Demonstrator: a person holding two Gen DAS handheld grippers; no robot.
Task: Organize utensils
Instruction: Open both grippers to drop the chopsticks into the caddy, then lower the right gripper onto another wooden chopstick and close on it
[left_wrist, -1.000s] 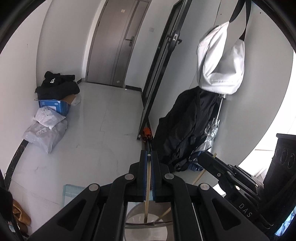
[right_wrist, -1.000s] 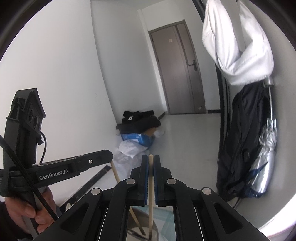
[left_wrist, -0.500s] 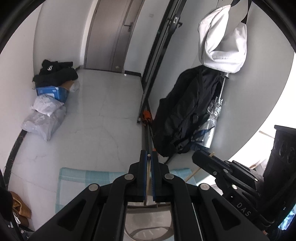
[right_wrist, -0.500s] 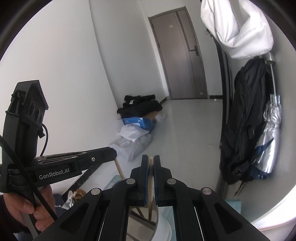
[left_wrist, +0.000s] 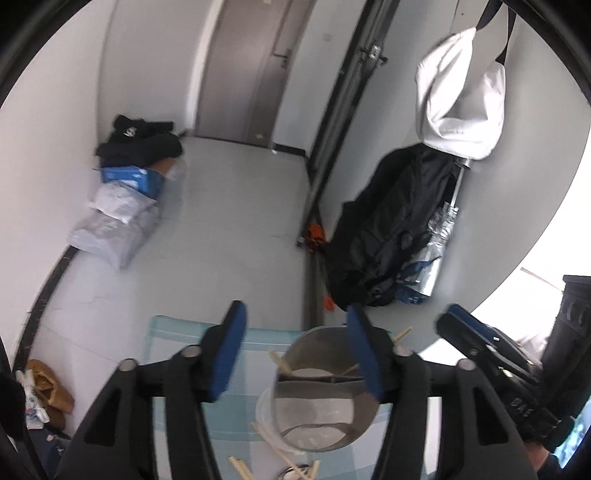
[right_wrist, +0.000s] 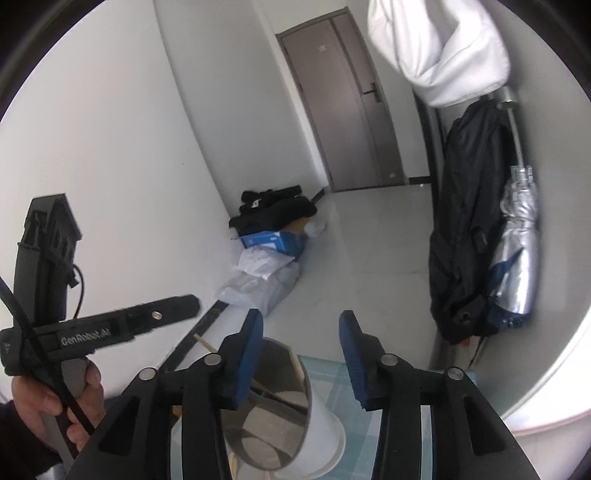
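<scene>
Left gripper (left_wrist: 295, 332) and right gripper (right_wrist: 301, 339) jaws opening, chopsticks (left_wrist: 282, 363) released into metal cup (left_wrist: 325, 391)

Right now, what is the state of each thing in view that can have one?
Left tool: jaws opening, nothing between them.
Right tool: jaws opening, nothing between them.
Metal cup: upright on the mat, chopsticks inside.
Chopsticks: leaning in the cup, ends above the rim.
Loose chopsticks: lying on the mat.
Door: closed.
Umbrella: folded, hanging.

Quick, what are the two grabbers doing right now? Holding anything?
Left gripper: jaws opening, nothing between them; chopsticks stand in the cup below.
Right gripper: jaws opening, holding nothing.
</scene>
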